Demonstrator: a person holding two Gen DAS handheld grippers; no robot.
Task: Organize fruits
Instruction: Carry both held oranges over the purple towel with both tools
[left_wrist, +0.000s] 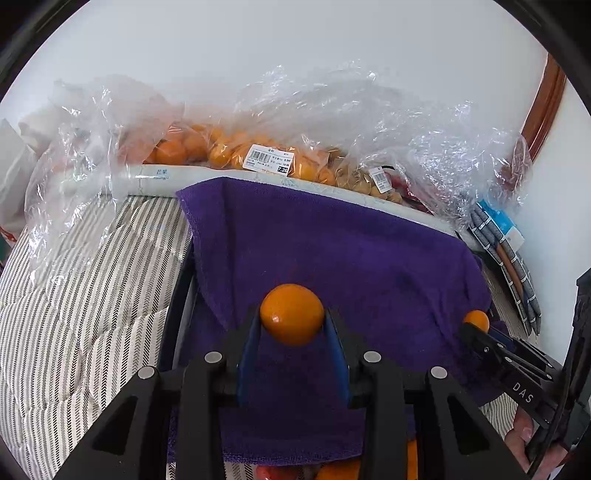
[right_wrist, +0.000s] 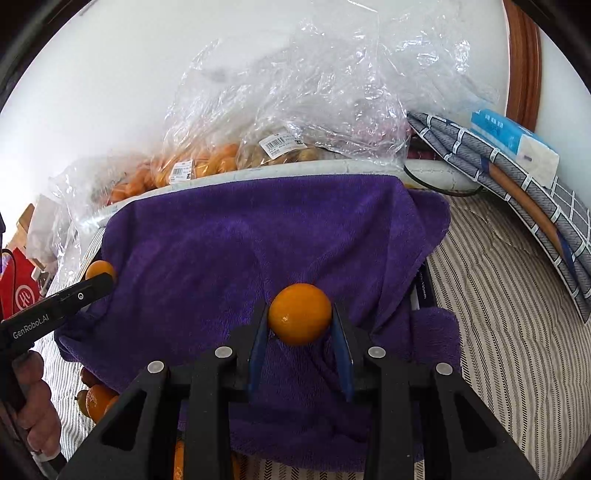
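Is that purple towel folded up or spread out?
Spread out. The purple towel drapes over something hidden beneath, hanging over its edges with loose wrinkles near the tongs.

Orange fruit (left_wrist: 291, 314), purple towel (left_wrist: 332, 240), striped bedding (left_wrist: 74, 314)

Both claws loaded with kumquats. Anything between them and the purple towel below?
Nothing visible. The left claw is shut on one kumquat and the right claw on another kumquat, both over the purple towel, whose surface in front shows bare. Whether they touch it cannot be told. The bagged fruit lies behind the towel.
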